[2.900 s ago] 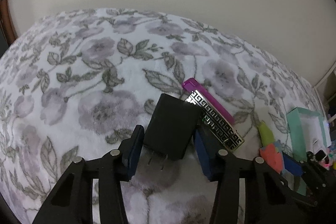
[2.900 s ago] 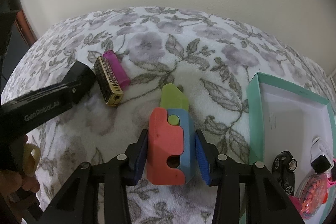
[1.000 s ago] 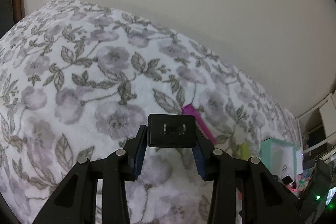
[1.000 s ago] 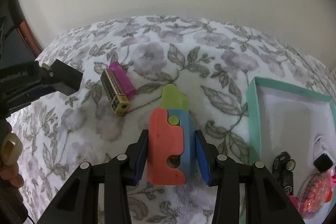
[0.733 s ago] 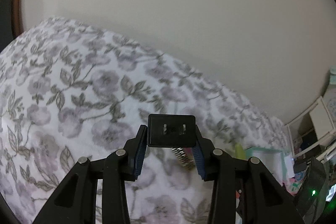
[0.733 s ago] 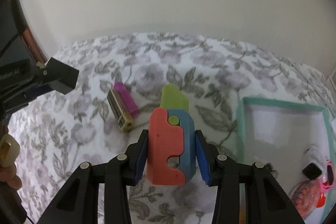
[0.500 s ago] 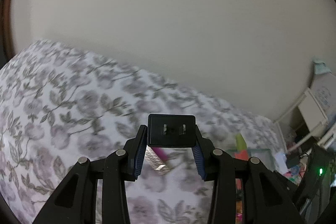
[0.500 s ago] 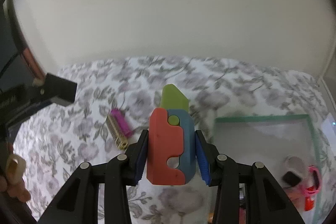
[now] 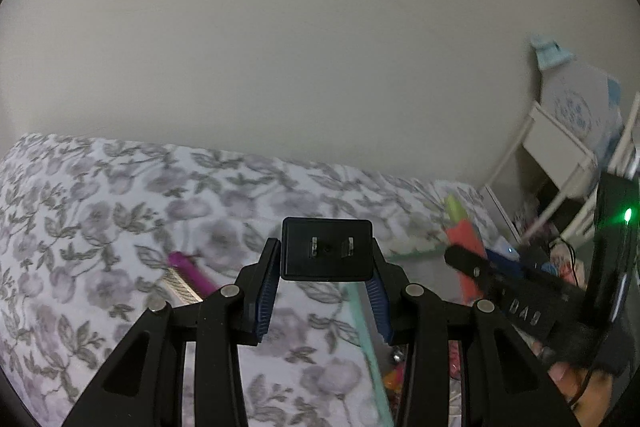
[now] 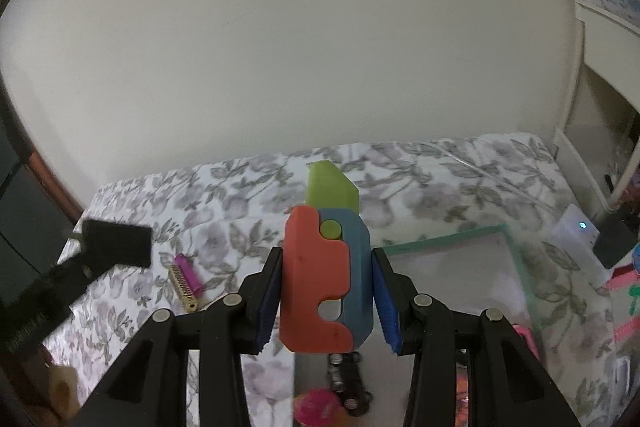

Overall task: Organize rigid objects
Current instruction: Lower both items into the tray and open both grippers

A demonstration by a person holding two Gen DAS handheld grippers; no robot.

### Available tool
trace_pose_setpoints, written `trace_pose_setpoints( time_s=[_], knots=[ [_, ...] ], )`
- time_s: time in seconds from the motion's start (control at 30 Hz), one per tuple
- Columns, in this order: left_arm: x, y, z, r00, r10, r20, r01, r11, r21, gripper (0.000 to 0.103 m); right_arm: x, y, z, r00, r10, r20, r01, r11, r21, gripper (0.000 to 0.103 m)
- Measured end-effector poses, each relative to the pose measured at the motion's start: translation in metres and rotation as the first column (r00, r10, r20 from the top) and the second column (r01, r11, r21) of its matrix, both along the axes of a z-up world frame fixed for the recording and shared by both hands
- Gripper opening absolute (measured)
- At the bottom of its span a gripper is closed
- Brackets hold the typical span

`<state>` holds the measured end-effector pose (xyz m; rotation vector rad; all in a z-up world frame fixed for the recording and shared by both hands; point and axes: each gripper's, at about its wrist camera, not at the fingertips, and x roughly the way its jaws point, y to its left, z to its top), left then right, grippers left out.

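- Over on my left side, the left gripper (image 9: pixel 326 279) is clamped on a black rectangular plug-in charger block (image 9: pixel 327 254), prongs facing the camera, blue pads pressing its two sides.
- Three seconds ago that charger lay flat on the grey-flowered white fleece blanket (image 9: pixel 100 211) with my jaws around it; now it is up in the air and the blanket has dropped low in the view, so the pick-up is done and I judge I am carrying it.
- Below and left of the charger lie a magenta plastic bar (image 10: pixel 190 277) and a gold-patterned metal harmonica-like bar (image 10: pixel 180 287), touching side by side on the blanket, not yet collected.
- Further right, the right gripper (image 10: pixel 326 303) is closed on a toy block knife of red, blue and lime-green plastic (image 10: pixel 324 279), green tip pointing away from me.
- A second ago the mint-green-rimmed white tray (image 10: pixel 516 251) sat off to the right of that toy; now its near part runs under my right jaws, so a drop looks close.
- Inside the tray, a small black toy car (image 10: pixel 346 379) and a pink round toy (image 10: pixel 316 405) lie just under the held knife; the far white floor is bare and is the better landing spot.
- My two tongs are near each other, the left one crossing the tray's left rim, so I would release one at a time.
- White shelving (image 9: pixel 560 155) stands at the far right, well apart.
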<state>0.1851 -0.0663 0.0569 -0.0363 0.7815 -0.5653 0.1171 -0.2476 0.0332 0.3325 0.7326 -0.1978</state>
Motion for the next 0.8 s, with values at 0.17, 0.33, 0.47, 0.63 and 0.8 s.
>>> trace_pose_setpoints(
  time_s=[0.17,0.33,0.47,0.63,0.8],
  knots=[
    [-0.013,-0.041,-0.020,0.997,-0.082,-0.016,0.082,0.996,0.044,0.042,-0.011,-0.023,-0.001,1.000,-0.028,-0.007,0.029,0.999,0.016,0.045],
    [-0.021,-0.070,-0.046,0.990,-0.126,-0.059,0.131,0.988,0.084,0.042,-0.012,-0.042,-0.019,0.996,-0.050,-0.068,0.053,0.998,0.040,0.045],
    [-0.021,-0.085,-0.070,0.985,-0.134,-0.106,0.146,0.983,0.112,0.042,-0.011,-0.053,-0.037,0.991,-0.058,-0.119,0.067,0.995,0.074,0.045],
    [-0.018,-0.093,-0.086,0.980,-0.117,-0.158,0.133,0.986,0.096,0.042,-0.008,-0.057,-0.053,0.986,-0.047,-0.160,0.063,0.993,0.098,0.045],
    [-0.014,-0.093,-0.094,0.970,-0.090,-0.227,0.102,0.994,0.040,0.042,-0.004,-0.057,-0.063,0.981,-0.042,-0.191,0.063,0.992,0.106,0.045]
  ],
)
